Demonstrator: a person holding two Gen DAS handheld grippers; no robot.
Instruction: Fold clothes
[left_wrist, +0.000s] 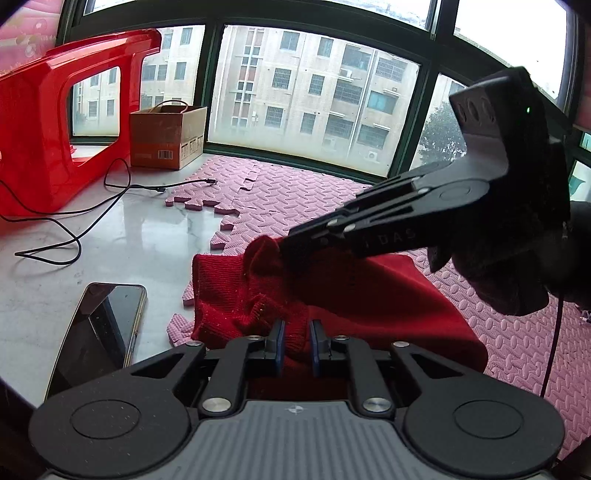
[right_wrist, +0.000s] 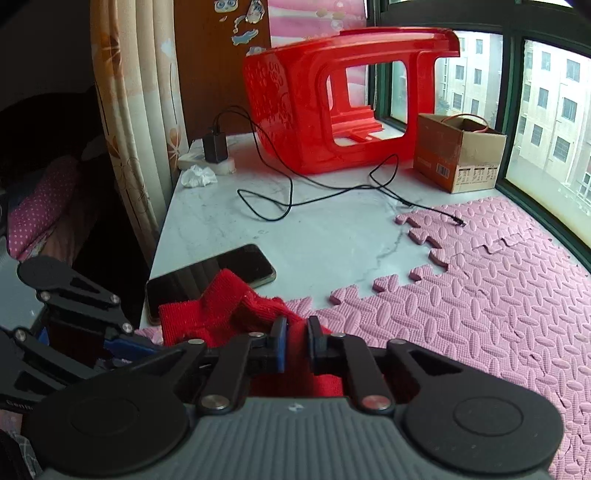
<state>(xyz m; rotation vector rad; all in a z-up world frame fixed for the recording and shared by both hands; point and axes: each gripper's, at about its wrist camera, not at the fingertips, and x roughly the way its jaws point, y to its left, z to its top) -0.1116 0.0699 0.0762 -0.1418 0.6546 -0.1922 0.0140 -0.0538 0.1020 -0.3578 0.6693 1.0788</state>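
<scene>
The red knit garment (left_wrist: 332, 291) lies bunched on the pink foam mat (left_wrist: 517, 332), near the mat's jagged interlocking edge where it gives way to the bare white marble surface (left_wrist: 140, 236). The left claw (left_wrist: 295, 339) is clenched on a fold of the knit at its near edge, cloth pinched between the blue pads. The right claw (right_wrist: 295, 341) is likewise clamped on red fabric; seen from the left wrist camera, it reaches in from the right with its tip buried in a raised ridge of the garment.

To the left of the garment a dark phone (right_wrist: 210, 280) lies flat on the marble, its corner just beside the cloth, close to the surface's left edge, which drops off toward a curtain (right_wrist: 136, 110). A black cable (right_wrist: 295, 192) loops across the open marble beyond. A red plastic stool (right_wrist: 332, 103) lies on its side at the back, with a cardboard box (right_wrist: 458, 155) beside it against the window (left_wrist: 314, 92). The widest free stretch is the mat to the right, running to the window frame.

The box carries a barcode and small printed panels, too small to read. Letters reading "IDAS" show on the right claw's arm.
</scene>
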